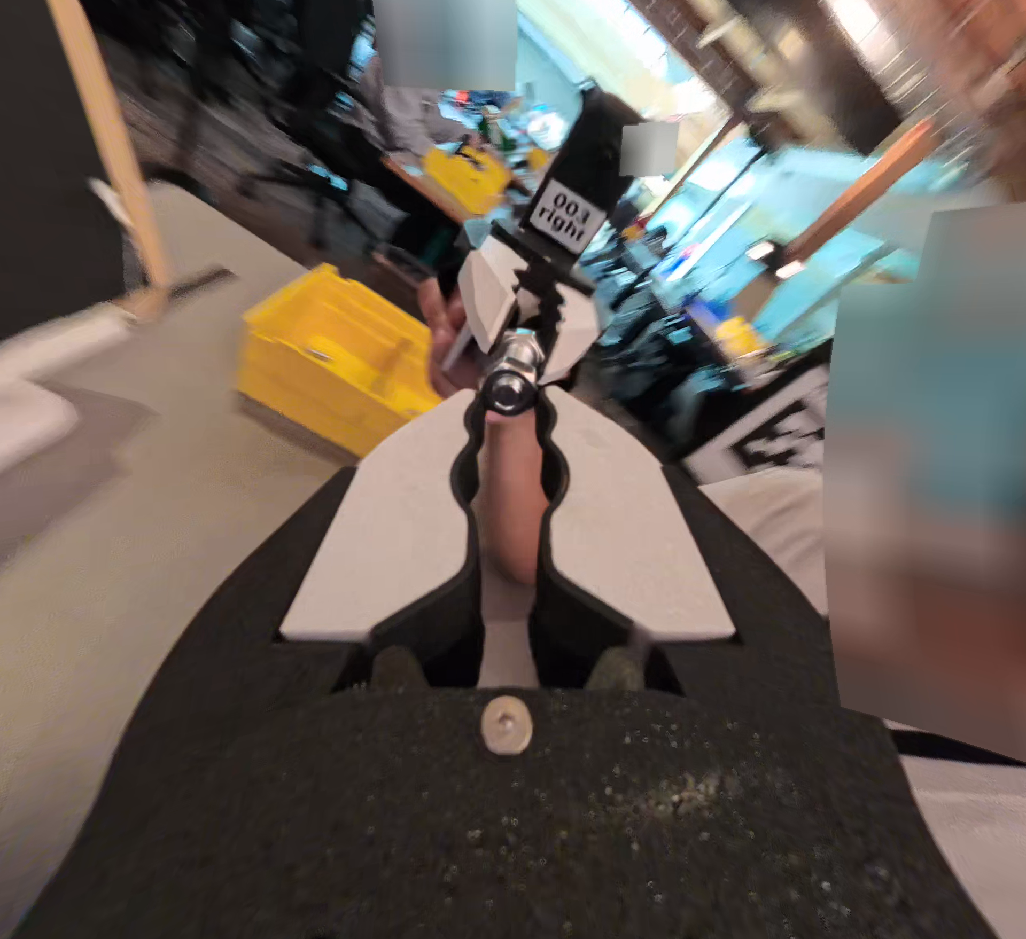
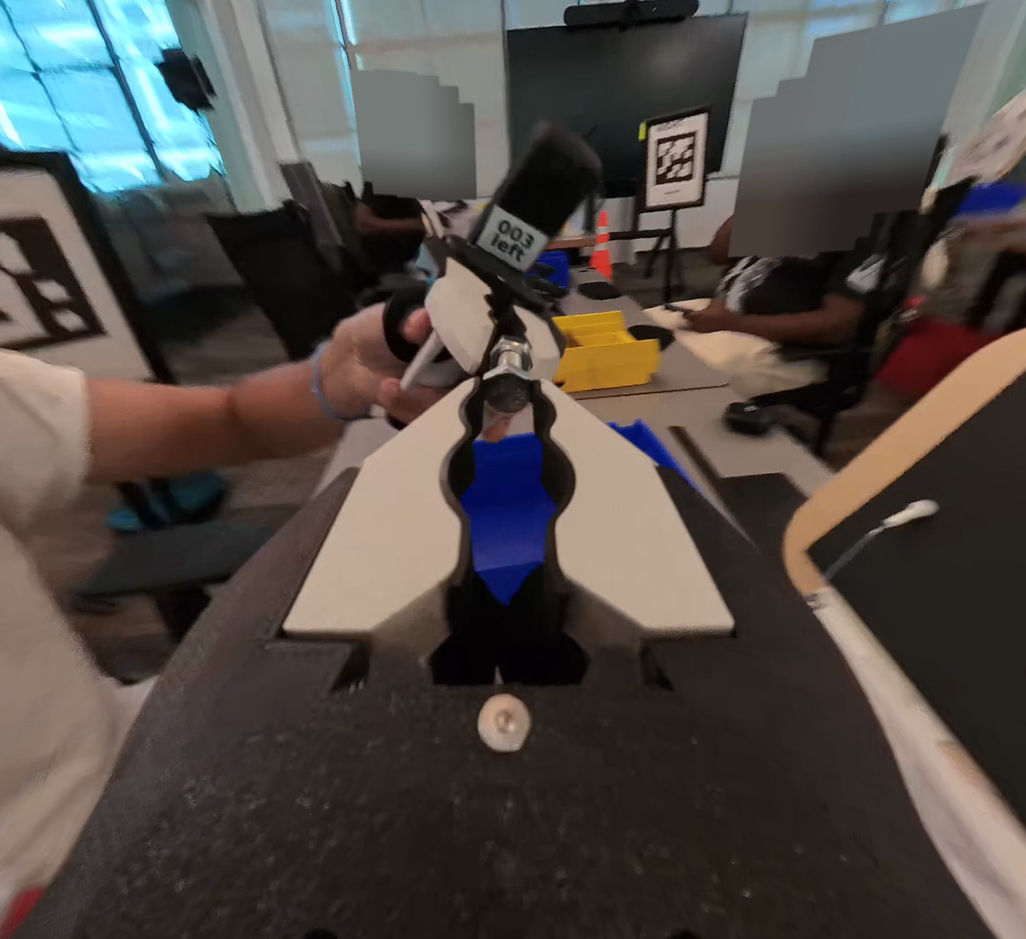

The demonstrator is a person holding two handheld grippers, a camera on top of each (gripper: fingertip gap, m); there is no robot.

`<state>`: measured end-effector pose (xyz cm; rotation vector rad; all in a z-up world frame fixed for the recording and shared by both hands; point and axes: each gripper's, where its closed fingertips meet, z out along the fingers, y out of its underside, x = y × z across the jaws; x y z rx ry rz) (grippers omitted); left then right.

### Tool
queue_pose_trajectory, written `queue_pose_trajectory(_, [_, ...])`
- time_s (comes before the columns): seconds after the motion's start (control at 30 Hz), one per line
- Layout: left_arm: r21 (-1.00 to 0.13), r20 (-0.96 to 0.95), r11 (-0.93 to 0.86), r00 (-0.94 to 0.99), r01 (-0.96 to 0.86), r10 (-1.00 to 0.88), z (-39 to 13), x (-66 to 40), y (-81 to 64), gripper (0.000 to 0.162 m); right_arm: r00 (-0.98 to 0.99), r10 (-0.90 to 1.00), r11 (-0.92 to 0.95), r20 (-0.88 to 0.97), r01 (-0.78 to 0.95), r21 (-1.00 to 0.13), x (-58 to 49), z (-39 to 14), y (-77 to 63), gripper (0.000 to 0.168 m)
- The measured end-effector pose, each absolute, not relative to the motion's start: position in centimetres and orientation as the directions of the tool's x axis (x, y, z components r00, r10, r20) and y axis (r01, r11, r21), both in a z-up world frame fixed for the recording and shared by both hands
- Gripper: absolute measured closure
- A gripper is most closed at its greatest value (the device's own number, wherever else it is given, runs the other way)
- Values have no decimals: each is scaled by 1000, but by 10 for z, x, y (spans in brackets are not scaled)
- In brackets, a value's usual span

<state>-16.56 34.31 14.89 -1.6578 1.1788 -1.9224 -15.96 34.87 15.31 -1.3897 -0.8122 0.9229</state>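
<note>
A shiny metal bolt [image 1: 508, 392] with a nut [image 1: 521, 352] on it hangs in the air between my two grippers. My left gripper [image 1: 508, 404] is shut on one end of it. My right gripper [image 1: 527, 335] faces it from beyond and is shut on the other end. In the right wrist view my right gripper [image 2: 506, 396] pinches the bolt's flat end [image 2: 506, 389], and the left gripper [image 2: 502, 343], held by a hand [image 2: 361, 357], grips at the nut [image 2: 512, 349]. The two grippers meet tip to tip.
A yellow bin [image 1: 333, 352] sits on the grey table [image 1: 166, 468] left of the grippers. A blue bin [image 2: 508, 513] lies below my right gripper, with a yellow bin [image 2: 605, 352] beyond. A seated person [image 2: 777, 313] is at the right. A wood-edged black board [image 2: 916, 524] stands close by. Less than 4 cm separates the two grippers' tips.
</note>
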Motion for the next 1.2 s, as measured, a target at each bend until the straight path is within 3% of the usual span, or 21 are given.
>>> queue_pose_trajectory(0.1, [-553, 824, -779, -334, -296, -458, 148, -164, 346, 146, 513, 853, 90, 98, 40, -995, -157, 151, 351, 152])
queue_pose_trajectory(0.17, [-522, 840, -799, -343, -299, -421, 145, -162, 348, 145, 530, 842, 80, 103, 65, -995, -155, 148, 354, 152])
queue_pose_trajectory(0.37, [-764, 637, -613, -385, -201, -667, 154, -163, 345, 117, 498, 852, -111, -163, -133, -985, -142, 154, 363, 152])
queue_pose_trajectory(0.47, [-927, 373, -337, -317, -163, -872, 140, -164, 349, 109, 417, 845, -261, -335, -227, -938, -136, 153, 365, 152])
queue_pose_trajectory(0.6, [-972, -109, 128, -105, -196, -989, 129, -165, 373, 104, 167, 800, -509, -577, -323, -798, -135, 153, 359, 152])
queue_pose_trajectory(0.67, [-925, -339, 335, -9, -179, -941, 140, -169, 375, 110, 75, 774, -576, -629, -328, -749, -135, 151, 359, 152])
queue_pose_trajectory(0.7, [-898, -416, 405, 31, -174, -909, 146, -171, 373, 122, 44, 760, -603, -649, -326, -728, -136, 150, 359, 152])
queue_pose_trajectory(0.8, [-754, -637, 620, 9, -217, -771, 147, -173, 357, 141, -19, 746, -636, -666, -318, -703, -142, 149, 357, 152])
queue_pose_trajectory(1.0, [-479, -839, 790, -63, -383, -540, 142, -169, 351, 118, -139, 724, -682, -675, -283, -674, -156, 154, 347, 152])
queue_pose_trajectory(1.1, [-416, -873, 826, -87, -381, -480, 144, -166, 347, 119, -136, 724, -684, -677, -271, -677, -162, 152, 346, 152])
queue_pose_trajectory(1.2, [-350, -911, 861, -79, -369, -404, 149, -166, 347, 133, -152, 721, -688, -676, -265, -675, -164, 153, 343, 152])
